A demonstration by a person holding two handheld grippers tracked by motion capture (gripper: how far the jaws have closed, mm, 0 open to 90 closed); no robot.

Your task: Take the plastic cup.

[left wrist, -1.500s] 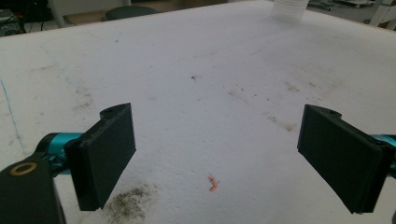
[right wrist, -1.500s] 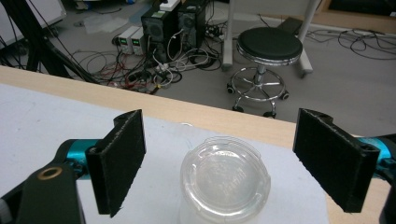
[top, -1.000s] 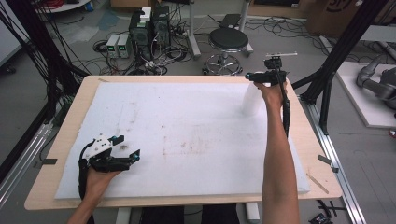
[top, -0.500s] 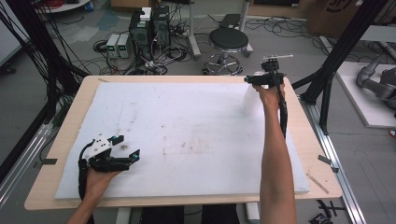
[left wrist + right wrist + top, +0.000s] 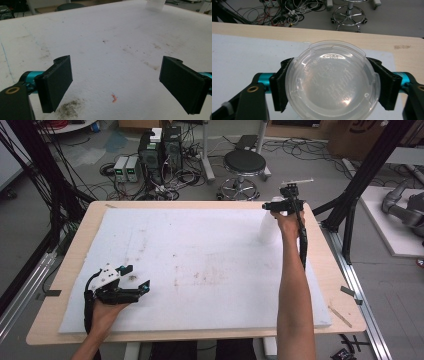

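Observation:
A clear plastic cup with a round lid [image 5: 331, 75] stands at the far right of the white foam board [image 5: 200, 245]. My right gripper [image 5: 332, 86] looks down on the cup, its black jaws pressed against both of its sides. From above, the right gripper [image 5: 274, 206] sits on top of the pale cup [image 5: 269, 229]. My left gripper [image 5: 136, 277] rests open near the board's front left corner. Its jaws stand wide apart over bare foam in the left gripper view [image 5: 116, 85], with the cup [image 5: 155, 3] far off at the top.
The foam board covers most of a wooden table [image 5: 332, 255]. A small orange scrap [image 5: 114, 98] and a dark smudge [image 5: 68, 110] lie on the foam by the left jaws. A stool [image 5: 245, 165] and cabled electronics [image 5: 160, 150] stand on the floor beyond.
My right gripper has shifted slightly left and nearer at the board's far right. The left gripper has stayed where it was.

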